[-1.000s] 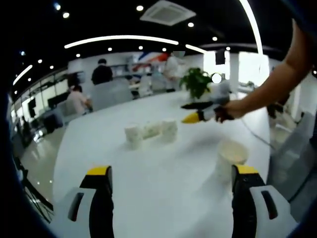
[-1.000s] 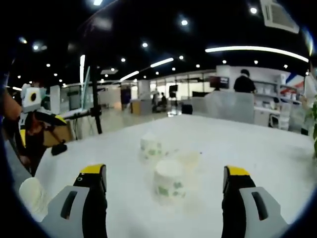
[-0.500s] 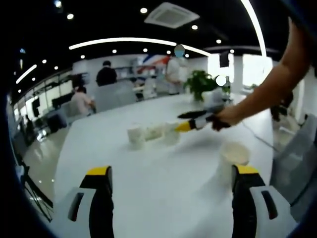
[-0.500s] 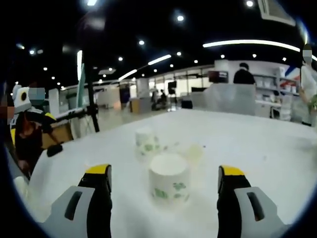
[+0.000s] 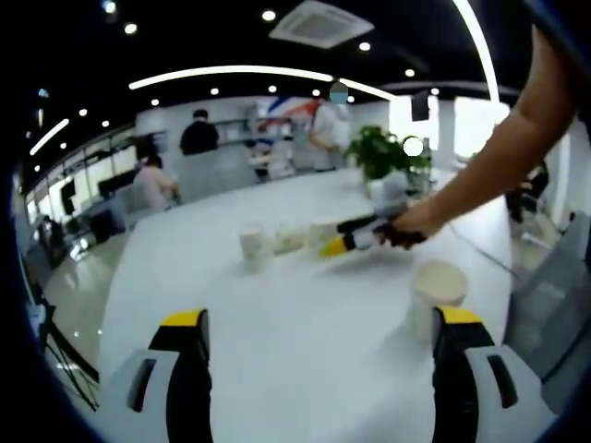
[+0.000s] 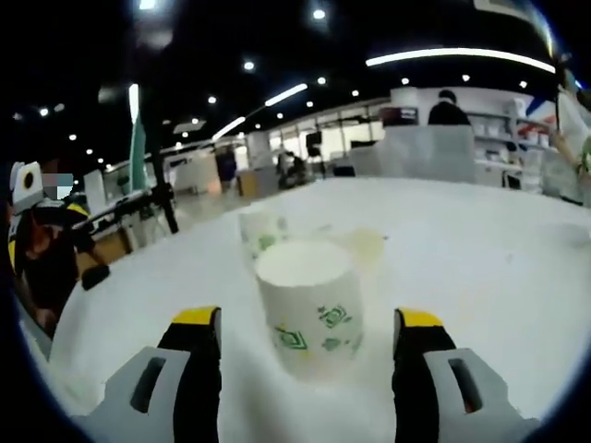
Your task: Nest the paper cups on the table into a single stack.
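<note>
Nesting has not begun, as far as can be judged: every paper cup in view stands on its own. In the right gripper view, the right tool (image 6: 305, 332) is spread wide, with the nearest cup (image 6: 311, 309) upright between its jaws but apart from both. A second cup (image 6: 261, 233) stands just behind it, and a third cup (image 6: 362, 245), blurred, lies beside that; its pose cannot be told. In the left gripper view, the left tool (image 5: 321, 323) is also spread wide and holds nothing. A separate cup (image 5: 434, 297) stands beside its right jaw, well apart from the group. All cups remain to be gathered and stacked.

The surface (image 5: 277, 314) is a long white top with a smooth finish. A potted plant (image 5: 380, 155) stands at its far end. The room is an open office with ceiling lights (image 5: 231, 74), and seated people (image 5: 152, 185) beyond the surface.
</note>
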Demonstrator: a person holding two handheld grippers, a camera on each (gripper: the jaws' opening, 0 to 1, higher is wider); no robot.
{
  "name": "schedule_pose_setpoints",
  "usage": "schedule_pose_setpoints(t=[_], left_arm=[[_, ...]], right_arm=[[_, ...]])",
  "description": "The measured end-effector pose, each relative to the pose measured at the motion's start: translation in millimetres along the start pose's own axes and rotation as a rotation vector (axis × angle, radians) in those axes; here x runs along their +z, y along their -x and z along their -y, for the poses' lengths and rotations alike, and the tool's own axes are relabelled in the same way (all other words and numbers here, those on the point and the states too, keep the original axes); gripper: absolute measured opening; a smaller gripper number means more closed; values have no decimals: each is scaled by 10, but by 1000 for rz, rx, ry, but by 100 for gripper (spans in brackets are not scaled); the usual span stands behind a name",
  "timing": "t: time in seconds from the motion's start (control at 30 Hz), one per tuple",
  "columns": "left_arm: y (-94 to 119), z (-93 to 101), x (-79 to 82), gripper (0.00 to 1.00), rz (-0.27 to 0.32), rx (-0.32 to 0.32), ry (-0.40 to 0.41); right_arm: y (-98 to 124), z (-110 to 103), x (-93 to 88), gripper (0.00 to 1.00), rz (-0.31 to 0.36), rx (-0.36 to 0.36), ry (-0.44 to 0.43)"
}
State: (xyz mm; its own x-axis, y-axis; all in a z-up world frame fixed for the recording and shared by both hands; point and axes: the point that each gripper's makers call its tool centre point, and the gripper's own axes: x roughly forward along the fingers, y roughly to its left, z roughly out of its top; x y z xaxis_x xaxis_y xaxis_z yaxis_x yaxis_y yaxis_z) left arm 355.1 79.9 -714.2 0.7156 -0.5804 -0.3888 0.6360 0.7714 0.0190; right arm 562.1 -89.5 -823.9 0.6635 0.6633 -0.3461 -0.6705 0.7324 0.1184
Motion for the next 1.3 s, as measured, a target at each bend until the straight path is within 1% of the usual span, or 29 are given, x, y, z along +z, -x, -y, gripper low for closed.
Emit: schedule_pose_setpoints(t=[0.1, 0.2, 0.27, 0.43, 0.53, 0.63, 0.7, 1.0, 1.2, 1.3], left_arm=[[2, -2, -11, 99, -5, -1, 1], [12, -11, -13, 99, -6, 2, 4], [18, -23, -28, 99, -8, 4, 7], [34, -22, -60, 98, -13, 4, 12], [43, -35, -76, 98, -15, 6, 11], [53, -59, -68, 97, -13, 12, 14], [62, -73, -42, 96, -4, 16, 11], [65, -94, -19, 96, -1, 19, 11], [71, -89, -13, 96, 2, 19, 7], [79, -105, -30, 96, 2, 21, 8]], right_arm=[[-3, 21, 26, 66, 12, -5, -13], [-44, 63, 14, 63, 6, -15, -10], [-71, 73, 13, 58, 2, -21, -5], [-115, 67, 34, 51, 3, -22, 1], [-139, 72, 38, 49, 1, -23, -2], [-158, 66, 5, 48, -17, -19, 10], [-160, 60, 0, 44, -22, -17, 14], [-139, 27, 9, 42, -23, -3, 9], [-110, -23, 80, 40, -11, 9, 12], [-109, -7, 102, 40, -8, 9, 19]])
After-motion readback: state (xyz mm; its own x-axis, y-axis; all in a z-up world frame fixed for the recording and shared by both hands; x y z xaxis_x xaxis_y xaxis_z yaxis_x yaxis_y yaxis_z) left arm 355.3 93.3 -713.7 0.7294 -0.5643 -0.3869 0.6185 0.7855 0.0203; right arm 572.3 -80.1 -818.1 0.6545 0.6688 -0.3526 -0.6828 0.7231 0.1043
